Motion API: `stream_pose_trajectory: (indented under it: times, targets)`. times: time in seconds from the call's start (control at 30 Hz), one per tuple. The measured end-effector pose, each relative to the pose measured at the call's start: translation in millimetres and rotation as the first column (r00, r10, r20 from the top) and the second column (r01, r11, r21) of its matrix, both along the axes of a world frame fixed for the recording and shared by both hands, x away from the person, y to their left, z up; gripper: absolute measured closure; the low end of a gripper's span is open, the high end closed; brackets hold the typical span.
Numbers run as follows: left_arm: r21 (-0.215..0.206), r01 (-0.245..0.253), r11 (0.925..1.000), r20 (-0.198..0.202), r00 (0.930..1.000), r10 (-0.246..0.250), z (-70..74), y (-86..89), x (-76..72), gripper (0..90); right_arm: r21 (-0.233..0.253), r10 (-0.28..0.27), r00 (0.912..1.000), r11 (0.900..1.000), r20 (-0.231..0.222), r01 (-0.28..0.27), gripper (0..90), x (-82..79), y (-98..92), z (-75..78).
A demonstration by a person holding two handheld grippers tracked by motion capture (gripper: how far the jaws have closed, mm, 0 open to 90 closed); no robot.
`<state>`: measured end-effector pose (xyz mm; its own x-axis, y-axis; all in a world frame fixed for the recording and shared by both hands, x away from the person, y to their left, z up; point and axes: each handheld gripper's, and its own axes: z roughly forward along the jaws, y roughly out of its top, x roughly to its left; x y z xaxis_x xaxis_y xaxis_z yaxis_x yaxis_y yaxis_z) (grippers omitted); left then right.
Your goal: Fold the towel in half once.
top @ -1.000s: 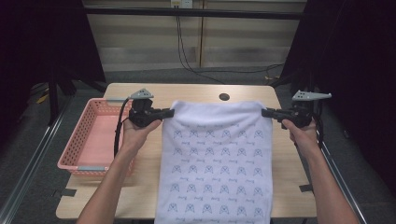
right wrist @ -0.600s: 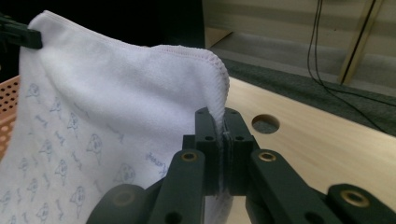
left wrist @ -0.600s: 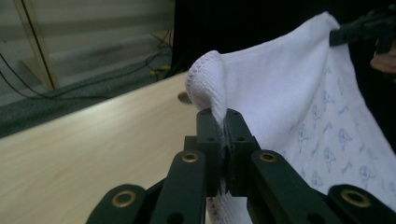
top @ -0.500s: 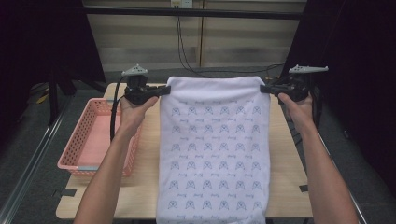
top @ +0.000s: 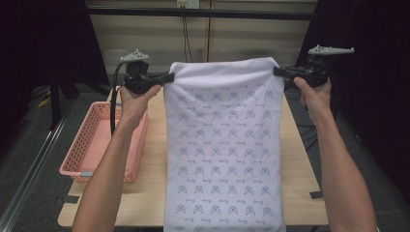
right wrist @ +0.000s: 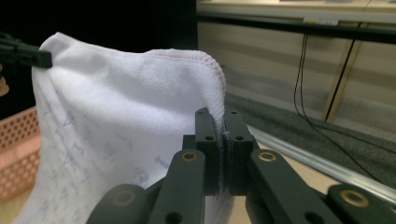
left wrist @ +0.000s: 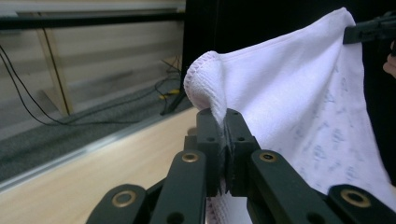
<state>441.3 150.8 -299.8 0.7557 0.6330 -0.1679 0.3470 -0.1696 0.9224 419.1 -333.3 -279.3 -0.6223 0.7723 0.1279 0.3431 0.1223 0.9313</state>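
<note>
Towel [top: 223, 150] is held spread by its two top corners, hanging down over the table [top: 154, 159] toward the near edge. Left gripper [top: 167, 77] is clamped on the left corner, right gripper [top: 278, 72] clamped on the right; jaws seen pinched shut on cloth in both gripper views. Step judged: lift and spread before laying flat or folding. Next move calls for both corners lowered evenly, tension kept. Pink basket [top: 99, 145] sits left of the towel. Versus earlier frames, grippers are raised higher and farther out.
</note>
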Motion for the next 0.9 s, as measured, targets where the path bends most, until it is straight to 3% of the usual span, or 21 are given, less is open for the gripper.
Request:
stream_pose_trajectory:
  times: [0.07, 0.2, 0.23, 0.33, 0.37, 0.4, 0.47, 0.6, 0.67, 0.7, 0.73, 0.77, 0.83, 0.87, 0.9]
  targets:
    - [0.027, 0.021, 0.9994, -0.025, 0.9995, -0.021, -12.6, -1.4, -8.9, 87.0, -0.021, 0.025, 0.9994, 0.999, -0.025, -0.026, 87.5, -11.1, -1.1, -12.6]
    - [0.025, 0.052, 0.9983, -0.032, 0.9982, -0.051, -20.0, -0.8, -23.6, 87.0, -0.014, 0.048, 0.9979, 0.999, -0.042, -0.049, 87.5, -25.0, -3.8, -23.6]
    - [0.027, 0.067, 0.9974, -0.029, 0.9974, -0.066, -22.6, -0.5, -29.4, 87.0, -0.031, 0.066, 0.9956, 0.997, -0.067, -0.068, 87.5, -36.8, -4.9, -28.9]
    - [0.042, 0.107, 0.9934, -0.038, 0.9937, -0.105, -35.4, 0.1, -55.7, 86.9, -0.045, 0.093, 0.992, 0.994, -0.086, -0.097, 87.5, -58.1, -7.2, -37.7]
    - [0.042, 0.107, 0.9934, -0.038, 0.9937, -0.105, -35.4, 0.1, -55.7, 87.0, -0.045, 0.093, 0.992, 0.994, -0.086, -0.097, 87.5, -58.1, -7.2, -37.7]
    - [0.023, 0.121, 0.9924, -0.042, 0.9919, -0.12, -38.8, 1.0, -64.0, 86.9, -0.052, 0.091, 0.9916, 0.994, -0.092, -0.096, 87.6, -75.3, -10.4, -47.4]
    - [0.032, 0.131, 0.9908, -0.034, 0.9909, -0.13, -43.0, 0.6, -76.7, 86.8, -0.054, 0.09, 0.9913, 0.994, -0.096, -0.095, 87.6, -81.8, -11.0, -50.9]
    - [0.038, 0.168, 0.985, -0.044, 0.985, -0.167, -58.3, -0.9, -112.1, 86.9, -0.067, 0.115, 0.9845, 0.99, -0.133, -0.124, 87.8, -123.0, -11.8, -77.3]
    - [0.035, 0.171, 0.9847, -0.066, 0.9836, -0.168, -67.9, 1.4, -122.6, 86.9, -0.059, 0.13, 0.9802, 0.988, -0.149, -0.14, 87.7, -138.6, -10.8, -87.5]
    - [0.035, 0.171, 0.9847, -0.066, 0.9836, -0.168, -67.9, 1.4, -122.6, 86.9, -0.059, 0.13, 0.9802, 0.988, -0.149, -0.14, 87.7, -138.6, -10.8, -87.5]
    - [0.056, 0.158, 0.9859, -0.129, 0.9803, -0.149, -84.7, 4.3, -133.6, 86.9, -0.077, 0.135, 0.9746, 0.986, -0.179, -0.151, 87.7, -154.1, -8.3, -98.2]
    - [0.056, 0.158, 0.9859, -0.129, 0.9803, -0.149, -84.7, 4.3, -133.6, 86.9, -0.081, 0.149, 0.969, 0.983, -0.197, -0.168, 87.8, -161.3, -7.3, -104.0]
    - [0.056, 0.187, 0.9807, -0.179, 0.9683, -0.174, -106.7, 6.5, -153.5, 86.9, -0.1, 0.147, 0.9607, 0.98, -0.235, -0.175, 87.8, -171.9, -5.8, -115.2]
    - [0.058, 0.2, 0.9782, -0.183, 0.9653, -0.186, -110.7, 6.7, -159.2, 86.9, -0.108, 0.151, 0.9537, 0.977, -0.26, -0.184, 87.7, -179.0, -5.3, -122.9]
    - [0.058, 0.2, 0.9782, -0.183, 0.9653, -0.186, -110.7, 6.7, -159.2, 86.9, -0.108, 0.151, 0.9537, 0.977, -0.26, -0.184, 87.7, -179.0, -5.3, -122.9]
